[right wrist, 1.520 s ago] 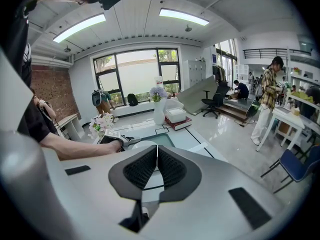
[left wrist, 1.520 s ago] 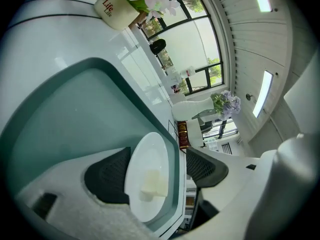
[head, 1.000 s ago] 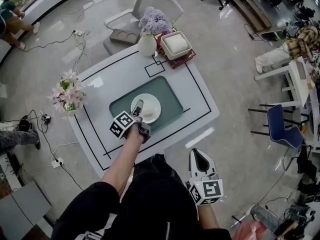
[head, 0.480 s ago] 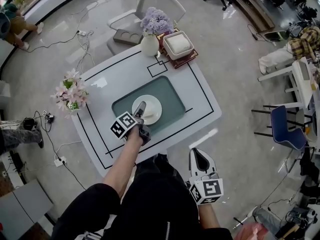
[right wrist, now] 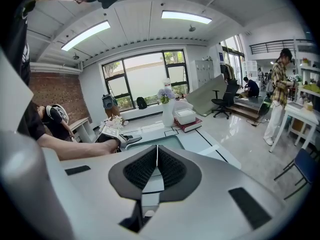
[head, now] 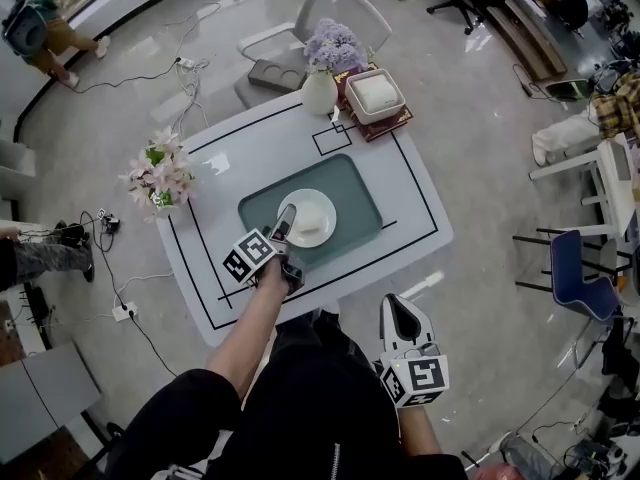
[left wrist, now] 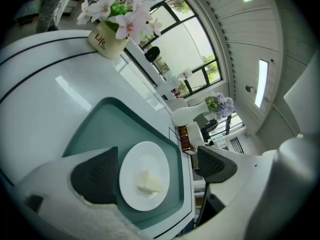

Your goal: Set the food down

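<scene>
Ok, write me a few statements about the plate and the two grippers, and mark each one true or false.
1. The food lies on the white plate. True.
2. The left gripper is clamped on the plate. False: its fingers have just been opening and stand wide apart, pressing on nothing.
3. The right gripper is shut with nothing between its fingers. True.
4. The plate stands beside the teal tray. False: it stands on it.
</scene>
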`<state>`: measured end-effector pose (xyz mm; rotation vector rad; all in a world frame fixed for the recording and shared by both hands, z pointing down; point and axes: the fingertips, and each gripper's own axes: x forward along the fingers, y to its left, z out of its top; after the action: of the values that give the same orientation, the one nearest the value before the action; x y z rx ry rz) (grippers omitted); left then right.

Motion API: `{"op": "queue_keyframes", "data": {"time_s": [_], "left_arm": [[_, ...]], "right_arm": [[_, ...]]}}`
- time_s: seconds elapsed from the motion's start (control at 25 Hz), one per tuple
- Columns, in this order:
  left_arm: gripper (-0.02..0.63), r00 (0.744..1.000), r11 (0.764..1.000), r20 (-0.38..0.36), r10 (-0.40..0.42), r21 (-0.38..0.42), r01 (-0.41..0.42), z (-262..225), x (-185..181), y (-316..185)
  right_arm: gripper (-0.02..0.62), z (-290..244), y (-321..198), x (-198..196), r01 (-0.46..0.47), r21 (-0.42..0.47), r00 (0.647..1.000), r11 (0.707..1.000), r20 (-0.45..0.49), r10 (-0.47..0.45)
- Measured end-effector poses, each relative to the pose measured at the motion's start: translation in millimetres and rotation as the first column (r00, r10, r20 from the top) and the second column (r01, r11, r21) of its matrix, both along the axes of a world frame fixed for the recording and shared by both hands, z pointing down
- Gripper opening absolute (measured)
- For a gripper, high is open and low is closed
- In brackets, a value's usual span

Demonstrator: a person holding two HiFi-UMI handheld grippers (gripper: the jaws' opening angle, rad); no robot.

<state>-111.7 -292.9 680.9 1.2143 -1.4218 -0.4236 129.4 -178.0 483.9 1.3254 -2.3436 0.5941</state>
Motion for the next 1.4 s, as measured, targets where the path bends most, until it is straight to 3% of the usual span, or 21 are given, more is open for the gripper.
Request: {"op": "queue_keyframes", "data": {"time_s": [0.28, 0.44, 0.64, 0.76, 0.88, 0.96, 1.04, 1.16, 1.28, 1.4], "left_arm": [[0.483, 0.992, 0.990, 0.124, 0.022, 0.137, -0.039, -58.5, -12.2, 29.9], [0.482, 0.973, 0.977, 0.231, 0.026, 0.200, -0.074, -90.0, -18.3, 51.0], [0.455, 0.904, 0.953, 0.423, 0.054, 0.249, -0.174, -133.0, -14.0, 82.1], [0.363, 0.857, 0.937, 0.512, 0.057, 0.270, -0.224, -156.2, -9.1, 101.7], [0.311, 0.809, 0.913, 0.587, 0.036, 0.309, -0.265, -180.3, -4.2, 119.7], [0.216, 0.761, 0.893, 0.648, 0.024, 0.328, -0.308, -194.0, 1.2, 133.6], [0.166, 0.711, 0.879, 0.703, 0.015, 0.330, -0.344, -203.4, 7.2, 147.9], [0.092, 0.661, 0.861, 0.750, 0.015, 0.326, -0.389, -211.0, 17.7, 164.1], [0.039, 0.633, 0.852, 0.774, 0.034, 0.309, -0.423, -210.4, 27.8, 177.8], [0.006, 0.641, 0.837, 0.765, 0.061, 0.311, -0.450, -214.0, 38.4, 189.4]], "right_arm": [[0.012, -7.2, 6.2, -24.3, 0.113, 0.028, 0.992, 0.993, 0.047, -0.114], [0.012, -12.5, 12.8, -33.4, 0.165, 0.050, 0.983, 0.985, 0.073, -0.169], [0.012, -22.8, 25.4, -40.1, 0.216, 0.081, 0.970, 0.973, 0.097, -0.223], [0.012, -27.2, 33.1, -42.1, 0.240, 0.097, 0.962, 0.966, 0.111, -0.250], [0.012, -29.3, 39.5, -45.0, 0.264, 0.112, 0.952, 0.958, 0.125, -0.278], [0.012, -30.2, 44.7, -47.8, 0.277, 0.120, 0.947, 0.953, 0.134, -0.292], [0.012, -31.9, 48.7, -50.0, 0.280, 0.130, 0.945, 0.951, 0.138, -0.297], [0.012, -37.0, 51.7, -52.8, 0.280, 0.156, 0.942, 0.947, 0.145, -0.302], [0.012, -42.2, 56.5, -55.3, 0.301, 0.180, 0.933, 0.936, 0.148, -0.329], [0.012, -44.9, 62.1, -58.1, 0.327, 0.195, 0.923, 0.925, 0.143, -0.356]]}}
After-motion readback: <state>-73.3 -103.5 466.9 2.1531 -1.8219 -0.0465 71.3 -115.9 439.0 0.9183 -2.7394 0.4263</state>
